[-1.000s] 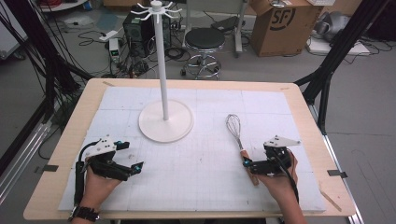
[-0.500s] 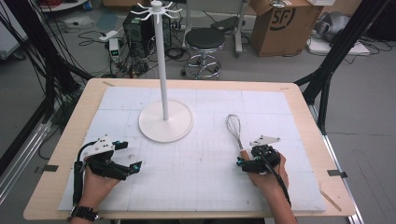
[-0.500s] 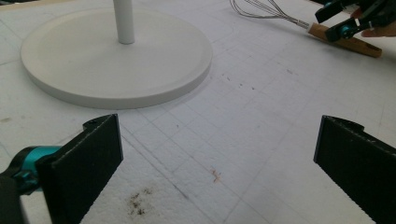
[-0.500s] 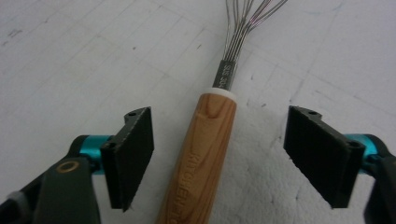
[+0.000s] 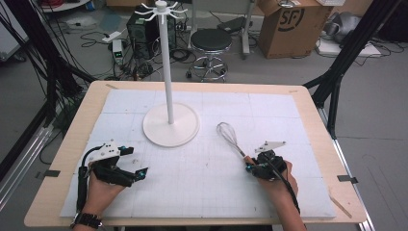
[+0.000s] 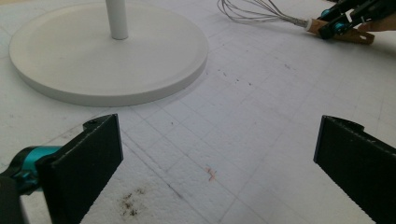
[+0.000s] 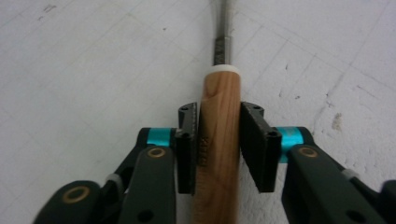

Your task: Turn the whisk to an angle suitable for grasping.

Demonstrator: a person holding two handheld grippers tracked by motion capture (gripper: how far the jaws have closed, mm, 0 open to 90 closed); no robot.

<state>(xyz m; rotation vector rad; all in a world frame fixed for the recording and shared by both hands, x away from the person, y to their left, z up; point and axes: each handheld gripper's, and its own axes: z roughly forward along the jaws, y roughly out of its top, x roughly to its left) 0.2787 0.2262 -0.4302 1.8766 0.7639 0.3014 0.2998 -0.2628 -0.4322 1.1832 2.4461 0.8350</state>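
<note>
A wire whisk (image 5: 228, 137) with a wooden handle (image 7: 219, 93) lies on the white mat, right of centre, its wire head pointing away from me. My right gripper (image 5: 250, 167) has just been closing, and its jaws now stand against both sides of the handle in the right gripper view (image 7: 220, 112). My left gripper (image 5: 137, 161) rests at the mat's front left, wide open, with bare mat between its jaws (image 6: 219, 154). The left gripper view also shows the whisk (image 6: 261, 11) and the right gripper (image 6: 341, 23) far off at the upper right.
A white stand with a round base (image 5: 171, 125) and a tall pole (image 5: 167, 62) topped by hooks rises at the mat's centre back. The gridded white mat (image 5: 202, 192) covers most of the wooden table (image 5: 312, 110). A stool and boxes stand on the floor beyond.
The right gripper has shifted a little left onto the whisk's handle and its jaws have closed around it. The left gripper has stayed put.
</note>
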